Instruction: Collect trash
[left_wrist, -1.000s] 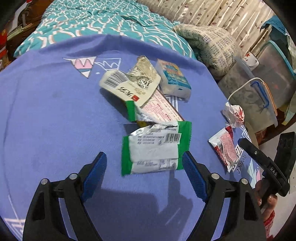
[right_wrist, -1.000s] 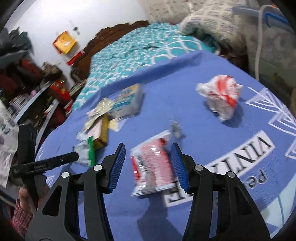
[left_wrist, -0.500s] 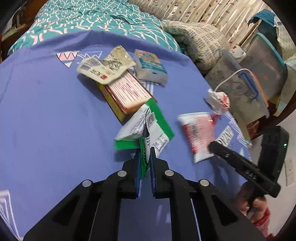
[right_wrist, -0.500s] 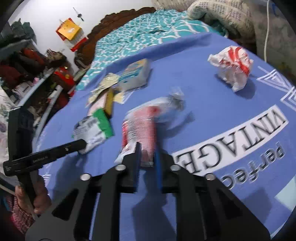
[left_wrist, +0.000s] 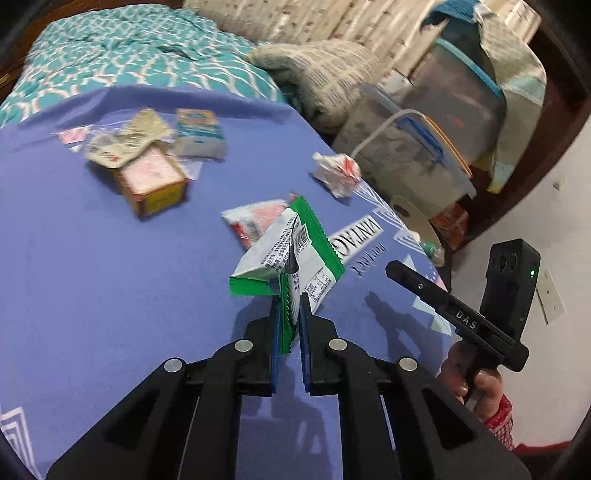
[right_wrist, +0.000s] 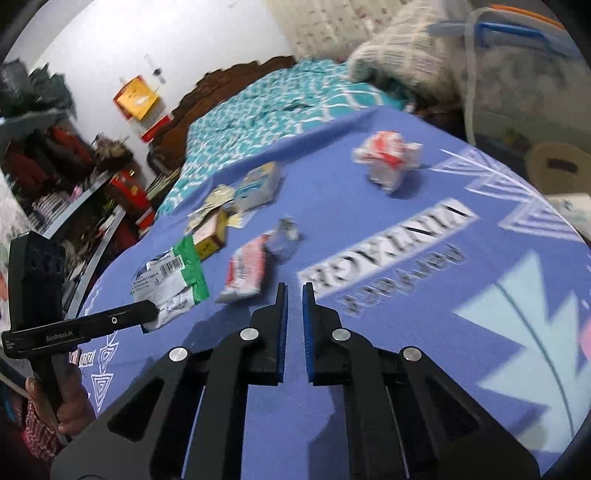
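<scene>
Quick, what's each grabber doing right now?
Left gripper: shut on the green wrapper.
Right gripper: shut, holding nothing; the red wrapper lies just ahead.

A glossy, creased foil-plastic wrapper (left_wrist: 291, 254) is pinched between ribbed blue pads (left_wrist: 276, 332) on matt black plastic fingers. Beyond it, a matt cardboard box (left_wrist: 153, 181) and crumpled paper (left_wrist: 338, 171) are seen on smooth woven cloth (left_wrist: 92, 258)

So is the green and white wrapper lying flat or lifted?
Lifted: the green and white wrapper hangs crumpled, pinched in the left tongs.
</scene>
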